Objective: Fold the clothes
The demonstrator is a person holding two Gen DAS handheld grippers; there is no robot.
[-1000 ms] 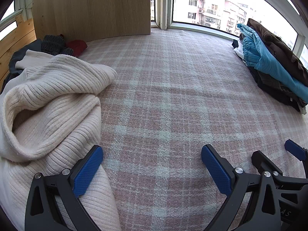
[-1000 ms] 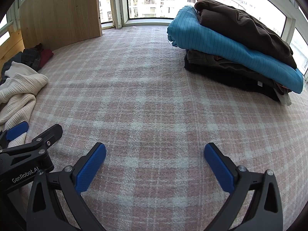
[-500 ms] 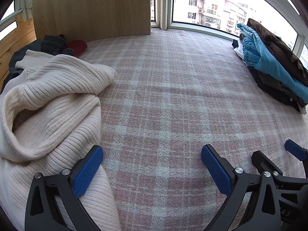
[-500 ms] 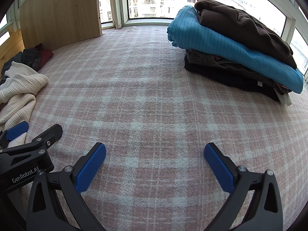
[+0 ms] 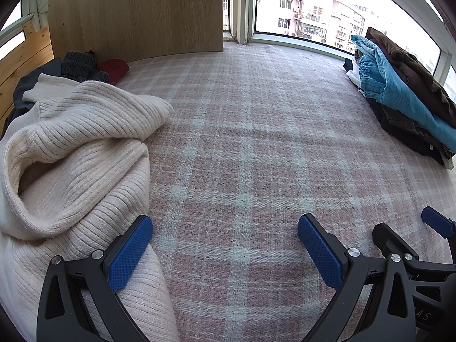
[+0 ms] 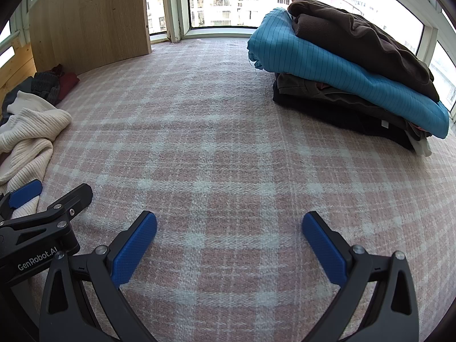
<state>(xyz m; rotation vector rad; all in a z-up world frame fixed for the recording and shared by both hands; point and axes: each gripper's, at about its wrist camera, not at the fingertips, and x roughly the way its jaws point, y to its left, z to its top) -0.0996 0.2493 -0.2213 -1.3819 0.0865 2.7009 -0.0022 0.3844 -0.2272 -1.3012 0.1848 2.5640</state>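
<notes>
Plaid bedding (image 6: 228, 148) is lying bare between a folded stack (image 6: 347, 65) at the right and a crumpled cream sweater (image 5: 74, 154) at the left. Nothing is shifting across the last second, so no fold is underway. The left hand-held gripper (image 5: 225, 250) and right hand-held gripper (image 6: 229, 245) are both gaping empty, the left one's pad touching the sweater.

Left gripper (image 5: 225, 245): black angular frame with triangular cut-outs; two fingers.
Left pads (image 5: 129, 253): blue, cross-hatched, rectangular, one per finger.
Left fasteners (image 5: 97, 254): round silver screw heads on the finger arms.
Left marking (image 6: 37, 258): white "GenRobot.AI" lettering on the black body, read from the right wrist view.
Right gripper (image 6: 229, 246): same black frame, blue textured pads, silver screws.
Right marking: partial white letters on the body, illegible.
</notes>
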